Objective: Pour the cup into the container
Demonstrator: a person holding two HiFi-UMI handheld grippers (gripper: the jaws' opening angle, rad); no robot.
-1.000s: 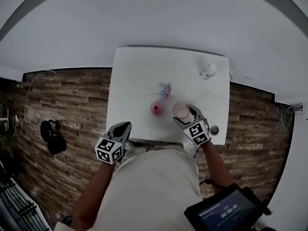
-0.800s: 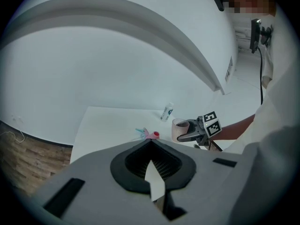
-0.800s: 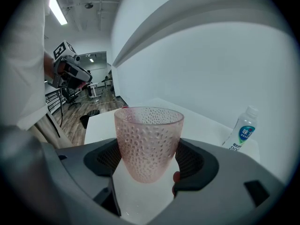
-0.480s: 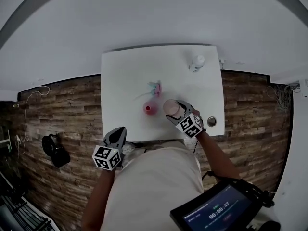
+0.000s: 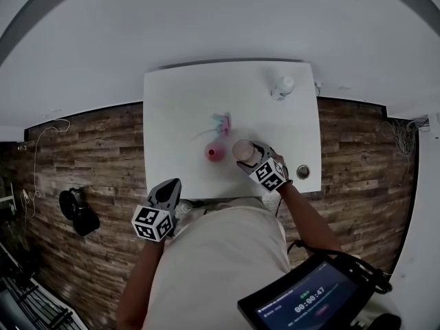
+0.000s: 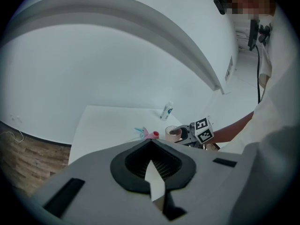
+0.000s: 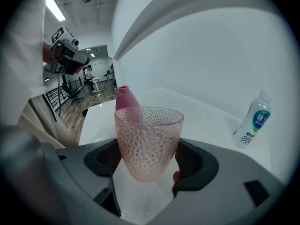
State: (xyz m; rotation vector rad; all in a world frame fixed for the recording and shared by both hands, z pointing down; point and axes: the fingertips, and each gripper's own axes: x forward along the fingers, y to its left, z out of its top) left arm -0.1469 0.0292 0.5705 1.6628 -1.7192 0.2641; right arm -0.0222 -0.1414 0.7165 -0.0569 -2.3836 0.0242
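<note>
grasp stage done, pour seemingly not begun. pink dimpled cup point(image 7: 149, 142) upright, clamped at its lower half between the jaws of the right tool point(image 5: 253, 158), pads pressed on both sides. sitting near the middle of the white tabletop point(image 5: 179, 115) in the head view, just right of the pink container point(image 5: 215, 152) and apart from it; in the right gripper view, container's narrow top peeking up behind the cup's left rim. cup on the tabletop or just above it: cannot tell. contents too faint to make out through the dimpled wall. left to do, as a judgement: bring the rim over the container's mouth, tip, then set the cup back down. narrow mouth, so a careful line-up probably called for.

right forearm reaching from the lower right of the head view up toward the centre, tool angled downward, marker cube facing the camera. left tool point(image 5: 172, 186) idle at the lower left of centre, off the near edge of the tabletop beside the person's torso, pointed forward and down, jaws together with nothing between them.

elsewhere: small white bottle point(image 5: 282, 85) standing near the upper right corner of the tabletop, well apart from the cup.
</note>
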